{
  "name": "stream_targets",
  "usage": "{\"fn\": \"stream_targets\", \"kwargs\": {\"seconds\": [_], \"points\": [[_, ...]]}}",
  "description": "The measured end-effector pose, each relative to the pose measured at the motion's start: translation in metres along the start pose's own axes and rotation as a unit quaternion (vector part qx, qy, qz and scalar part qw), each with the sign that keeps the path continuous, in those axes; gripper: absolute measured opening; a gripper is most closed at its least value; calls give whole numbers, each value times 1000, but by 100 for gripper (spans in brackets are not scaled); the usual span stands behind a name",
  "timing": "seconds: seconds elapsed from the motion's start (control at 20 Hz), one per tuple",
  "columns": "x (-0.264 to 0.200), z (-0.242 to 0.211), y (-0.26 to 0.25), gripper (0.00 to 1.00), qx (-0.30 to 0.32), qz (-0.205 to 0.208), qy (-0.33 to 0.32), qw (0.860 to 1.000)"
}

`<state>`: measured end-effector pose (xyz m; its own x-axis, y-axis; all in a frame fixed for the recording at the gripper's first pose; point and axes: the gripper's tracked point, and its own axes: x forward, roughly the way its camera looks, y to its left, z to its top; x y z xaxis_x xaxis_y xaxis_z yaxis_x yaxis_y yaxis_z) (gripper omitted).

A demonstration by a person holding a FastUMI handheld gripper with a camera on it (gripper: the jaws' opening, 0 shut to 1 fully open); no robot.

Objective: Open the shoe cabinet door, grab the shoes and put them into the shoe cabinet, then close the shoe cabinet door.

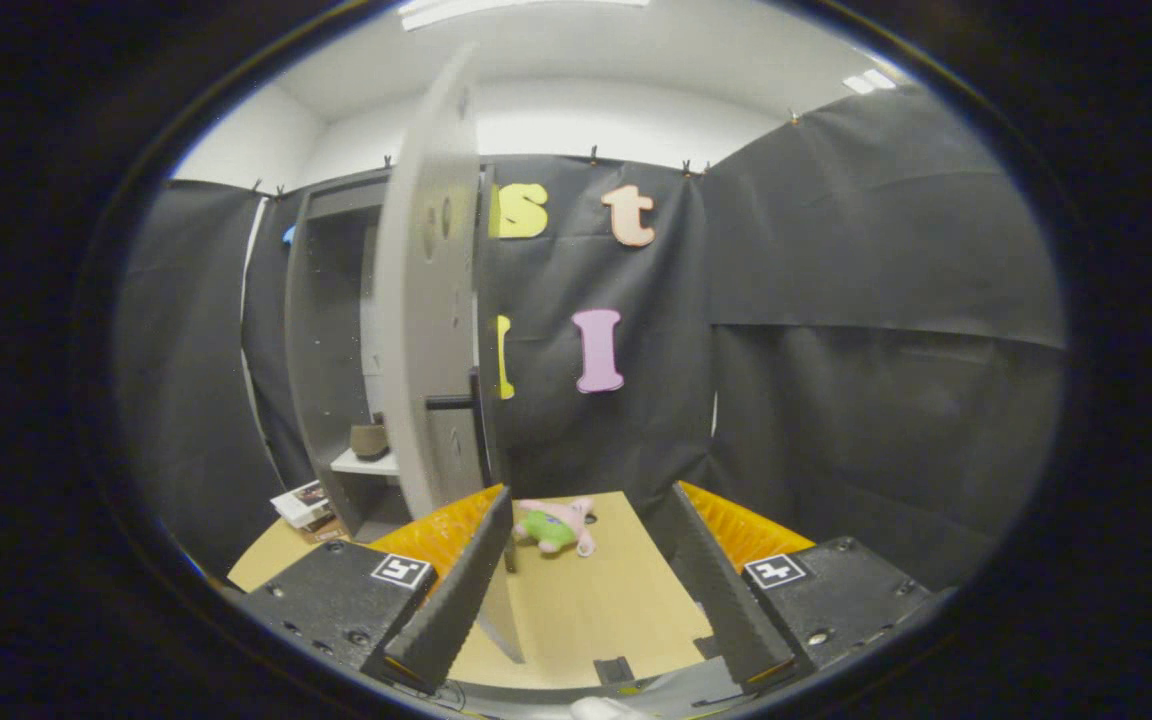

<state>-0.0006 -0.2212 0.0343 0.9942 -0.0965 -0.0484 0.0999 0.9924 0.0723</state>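
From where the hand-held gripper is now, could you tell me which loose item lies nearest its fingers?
The plush toy, pink and green, on the table just ahead of the open hand-held gripper. The brown pot sits on a cabinet shelf farther back; the books lie beside the cabinet.

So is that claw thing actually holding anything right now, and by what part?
Nothing is held. The gripper is open; the cabinet door stands edge-on just ahead of one finger, not pinched between both.

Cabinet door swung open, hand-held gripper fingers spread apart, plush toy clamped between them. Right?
Not quite. In the gripper view the plush toy is not clamped: it lies on the table beyond the fingertips of the hand-held gripper. The cabinet door is swung open and the fingers are spread apart, as you said.
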Motion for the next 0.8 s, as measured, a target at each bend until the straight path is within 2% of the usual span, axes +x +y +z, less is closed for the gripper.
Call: {"fn": "stream_targets", "kwargs": {"seconds": [0.2, 0.35, 0.5, 0.8], "points": [[41, -5, 16, 98, -21, 72, 14, 997], [49, -1, 27, 98, -31, 106, 8, 994], [46, -1, 35, 97, -34, 120, 11, 992], [37, -11, 124, 95, -30, 175, 13, 984]]}}
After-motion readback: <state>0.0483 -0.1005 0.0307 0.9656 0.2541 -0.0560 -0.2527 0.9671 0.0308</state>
